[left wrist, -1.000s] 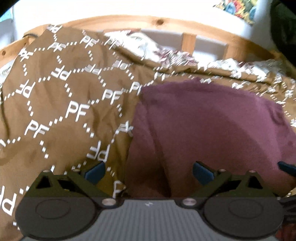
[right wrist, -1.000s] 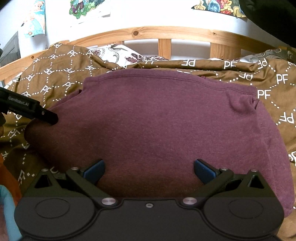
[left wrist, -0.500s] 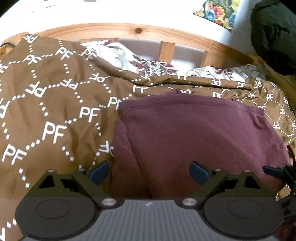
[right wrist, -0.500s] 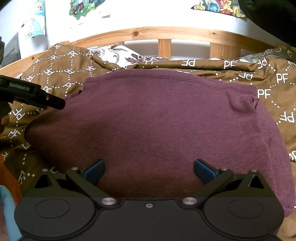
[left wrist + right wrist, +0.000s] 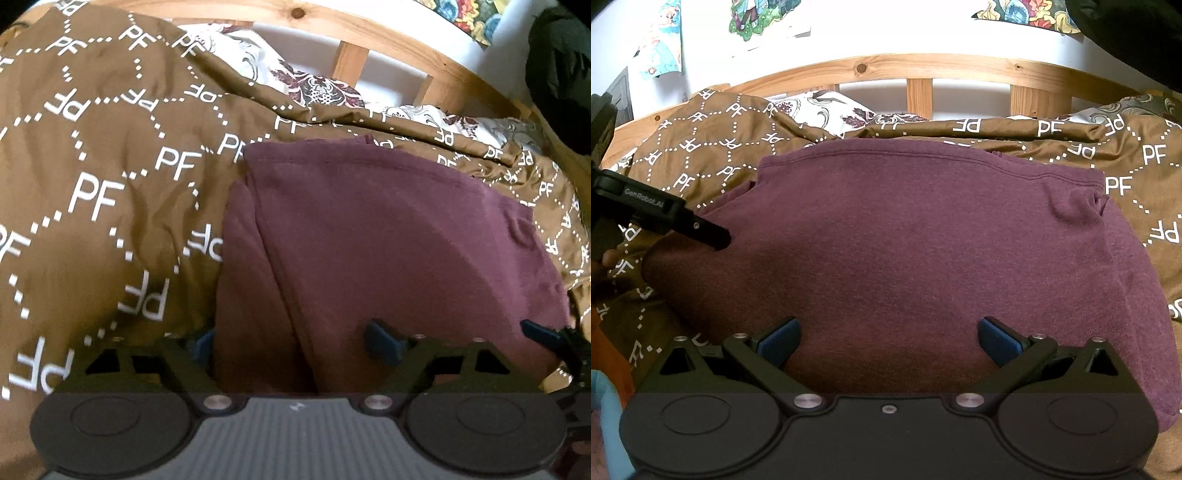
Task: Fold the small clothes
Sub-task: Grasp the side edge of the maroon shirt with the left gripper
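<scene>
A maroon garment [image 5: 388, 236] [image 5: 923, 251] lies spread on a brown duvet [image 5: 92, 177] printed with white letters. My left gripper [image 5: 291, 345] is low over the garment's near left edge, and its jaws are closing. A fold of the maroon cloth lies between them and hides part of the left pad; the pads do not press on it. In the right wrist view this left gripper [image 5: 665, 218] reaches in from the left, its tip over the garment's left side. My right gripper [image 5: 888, 341] stands open over the garment's near edge, nothing between its pads.
A wooden headboard [image 5: 923, 70] with slats runs along the back, with a floral pillow [image 5: 827, 110] in front of it. A dark bulky thing [image 5: 557, 74] hangs at the upper right. Orange and light blue items [image 5: 605, 387] sit at the lower left.
My left gripper has come down and in over the garment's left edge, and its jaws have narrowed around the fold. The right gripper has kept still.
</scene>
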A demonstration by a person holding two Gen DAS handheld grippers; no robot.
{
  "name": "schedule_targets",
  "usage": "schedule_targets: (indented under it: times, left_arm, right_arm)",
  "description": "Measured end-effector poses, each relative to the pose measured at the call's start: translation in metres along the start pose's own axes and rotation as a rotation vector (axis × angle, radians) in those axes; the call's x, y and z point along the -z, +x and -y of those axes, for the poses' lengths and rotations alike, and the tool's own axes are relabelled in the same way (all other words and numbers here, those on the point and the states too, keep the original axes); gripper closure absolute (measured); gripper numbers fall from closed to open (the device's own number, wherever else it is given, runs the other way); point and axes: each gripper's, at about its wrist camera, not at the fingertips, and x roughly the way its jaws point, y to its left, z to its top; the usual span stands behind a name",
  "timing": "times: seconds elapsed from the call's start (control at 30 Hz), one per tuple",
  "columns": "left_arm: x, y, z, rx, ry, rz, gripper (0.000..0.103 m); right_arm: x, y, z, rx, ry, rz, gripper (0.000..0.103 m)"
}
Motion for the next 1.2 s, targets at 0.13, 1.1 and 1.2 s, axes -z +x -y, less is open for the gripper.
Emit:
schedule_targets:
  times: [0.13,1.1,1.2]
  left_arm:
    - [0.001,-0.005,-0.001,-0.026,-0.050,0.002,0.036]
    - [-0.038,-0.045,0.200,0.112,0.283,0.148,0.086]
    - [-0.026,-0.032,0.231,0.082,0.369,0.126,0.086]
  right_arm:
    - [-0.003,-0.003,0.005,-0.017,0.025,-0.001,0.000]
    - [-0.037,-0.036,0.078,0.140,0.156,0.074,0.000]
    - [-0.039,-0.039,0.102,0.199,0.197,0.077,0.000]
